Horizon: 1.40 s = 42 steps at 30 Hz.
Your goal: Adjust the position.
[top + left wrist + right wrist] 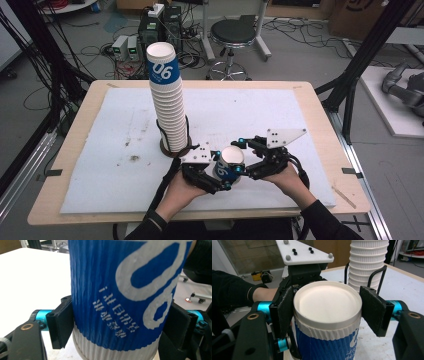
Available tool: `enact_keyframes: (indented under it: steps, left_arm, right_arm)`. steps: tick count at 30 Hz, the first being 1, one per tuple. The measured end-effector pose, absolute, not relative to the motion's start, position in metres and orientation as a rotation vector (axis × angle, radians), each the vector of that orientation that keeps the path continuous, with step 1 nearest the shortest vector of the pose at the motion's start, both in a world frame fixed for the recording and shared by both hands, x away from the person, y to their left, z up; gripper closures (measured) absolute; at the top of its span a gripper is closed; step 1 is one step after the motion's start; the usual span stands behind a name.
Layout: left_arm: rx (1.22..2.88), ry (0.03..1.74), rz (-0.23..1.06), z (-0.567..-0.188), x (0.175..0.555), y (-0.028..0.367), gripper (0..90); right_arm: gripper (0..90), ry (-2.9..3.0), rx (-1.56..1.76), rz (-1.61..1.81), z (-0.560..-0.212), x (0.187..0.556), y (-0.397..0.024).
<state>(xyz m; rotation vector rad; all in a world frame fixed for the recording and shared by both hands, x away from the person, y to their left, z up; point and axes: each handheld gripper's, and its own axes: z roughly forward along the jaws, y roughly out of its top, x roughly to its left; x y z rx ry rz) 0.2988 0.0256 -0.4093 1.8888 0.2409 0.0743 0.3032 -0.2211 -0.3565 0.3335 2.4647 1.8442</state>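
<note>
A blue-and-white ribbed paper cup (pixel 231 159) marked "06" is held off the white mat near the table's front middle. My left gripper (pixel 223 170) is shut on it; both black pads press the blue wall (pixel 120 295) in the left gripper view. My right gripper (pixel 240 156) comes in from the right. Its pads sit against either side of the cup's white closed end (pixel 327 305), which faces up in the right gripper view. Just behind stands a tall stack of the same cups (pixel 170 110) in a black wire holder (pixel 175 147).
A white mat (pixel 275 115) covers most of the wooden table (pixel 75 150). The cup stack (pixel 367 262) rises close behind my grippers. Beyond the far edge are a black stool (pixel 232 35), floor electronics and cables. A black frame post (pixel 357 65) stands at the right.
</note>
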Motion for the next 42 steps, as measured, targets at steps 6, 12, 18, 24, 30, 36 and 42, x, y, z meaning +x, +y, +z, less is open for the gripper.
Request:
enact_keyframes:
  steps: [6, 12, 18, 24, 30, 36, 42]
  left_arm:
    - [1.937, 0.24, 0.072, -0.404, 0.3, 0.028, 21.0]
    - [2.035, 0.239, 0.108, -0.396, 0.301, 0.029, 21.5]
    - [2.172, 0.211, 0.178, -0.39, 0.297, 0.022, 22.2]
    - [2.228, 0.174, 0.221, -0.387, 0.293, 0.017, 22.6]
    - [2.219, 0.171, 0.231, -0.385, 0.293, 0.019, 22.9]
    - [2.193, 0.167, 0.245, -0.383, 0.292, 0.021, 22.4]
    - [2.024, 0.187, 0.179, -0.381, 0.294, 0.03, 13.5]
  right_arm:
    - [23.0, 2.461, 0.377, 1.855, -0.351, 0.306, -0.228]
    - [21.2, 2.476, 0.378, 1.799, -0.337, 0.306, -0.236]
    - [21.2, 2.551, 0.322, 1.621, -0.333, 0.302, -0.228]
    - [21.2, 2.652, 0.332, 1.478, -0.342, 0.302, -0.217]
    - [28.7, 2.723, 0.303, 1.432, -0.349, 0.304, -0.212]
    - [29.8, 2.731, 0.307, 1.47, -0.35, 0.308, -0.216]
    - [30.0, 2.693, 0.332, 1.599, -0.347, 0.313, -0.226]
